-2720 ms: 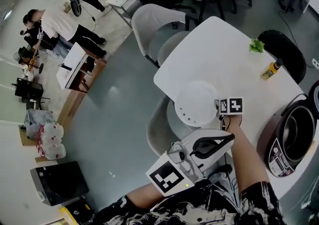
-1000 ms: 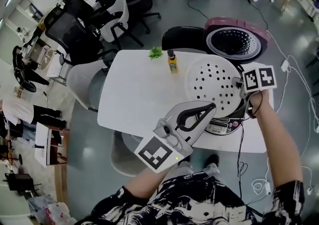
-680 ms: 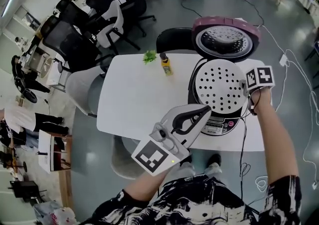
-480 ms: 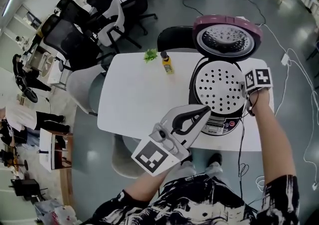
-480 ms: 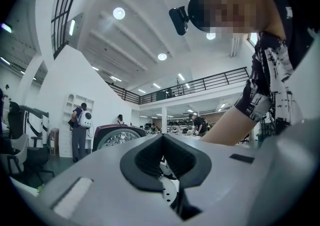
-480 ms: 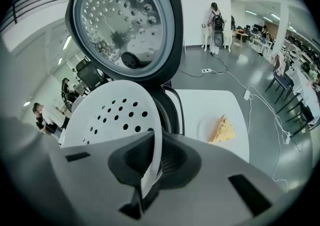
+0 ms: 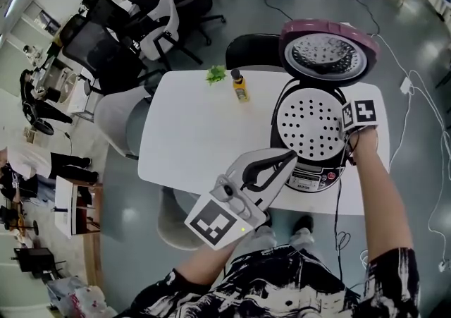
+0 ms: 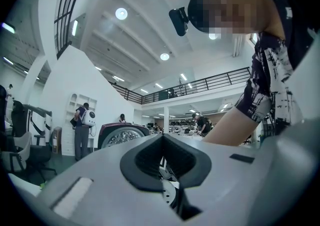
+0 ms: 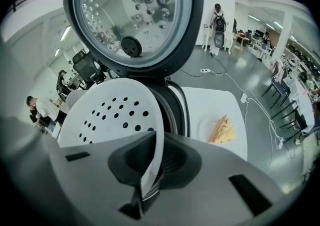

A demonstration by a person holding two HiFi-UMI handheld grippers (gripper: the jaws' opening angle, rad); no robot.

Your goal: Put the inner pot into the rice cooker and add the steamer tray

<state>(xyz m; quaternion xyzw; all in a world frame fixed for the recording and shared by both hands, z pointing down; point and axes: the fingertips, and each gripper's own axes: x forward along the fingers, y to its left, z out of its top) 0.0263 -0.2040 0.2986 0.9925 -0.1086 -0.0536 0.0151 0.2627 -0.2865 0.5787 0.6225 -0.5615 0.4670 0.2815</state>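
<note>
Round, perforated white steamer tray (image 7: 310,126)

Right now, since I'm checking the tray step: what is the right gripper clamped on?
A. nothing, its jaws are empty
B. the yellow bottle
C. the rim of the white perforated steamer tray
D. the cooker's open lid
C: in the right gripper view, the right gripper has its jaws closed on the edge of the white steamer tray, which sits over the opening of the rice cooker.
</note>
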